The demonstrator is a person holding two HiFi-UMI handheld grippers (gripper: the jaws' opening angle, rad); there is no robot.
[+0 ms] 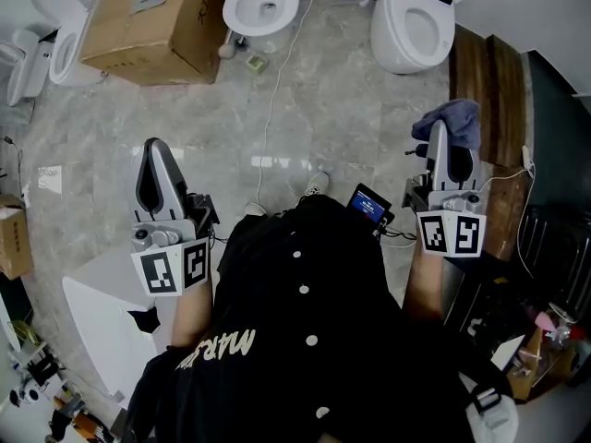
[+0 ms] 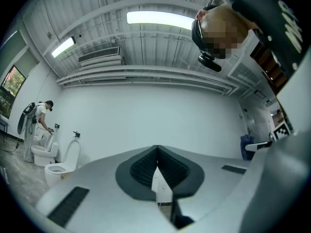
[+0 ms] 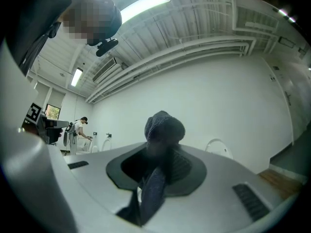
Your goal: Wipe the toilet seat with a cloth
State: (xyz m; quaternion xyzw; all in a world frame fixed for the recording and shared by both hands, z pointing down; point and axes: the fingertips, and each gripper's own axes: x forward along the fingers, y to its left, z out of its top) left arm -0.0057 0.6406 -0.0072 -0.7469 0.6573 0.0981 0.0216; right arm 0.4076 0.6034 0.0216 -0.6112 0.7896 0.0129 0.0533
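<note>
Overhead, right hand-held gripper (image 1: 441,132) clamping bunched blue knit cloth (image 1: 458,118), left hand-held gripper (image 1: 155,146) closed, empty.

Toilet: white ceramic toilet (image 1: 265,5), rear cut off at 12 o'clock.
Cloth: crumpled blue-grey cloth (image 1: 452,118), lower folds hidden between the right gripper (image 1: 440,135) jaws.

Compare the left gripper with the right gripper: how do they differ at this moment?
The right gripper is shut on a blue cloth; the left gripper is shut with nothing between its jaws. In the head view the right gripper is by a brown wooden strip, while the left gripper is over grey floor. Both point forward.
</note>
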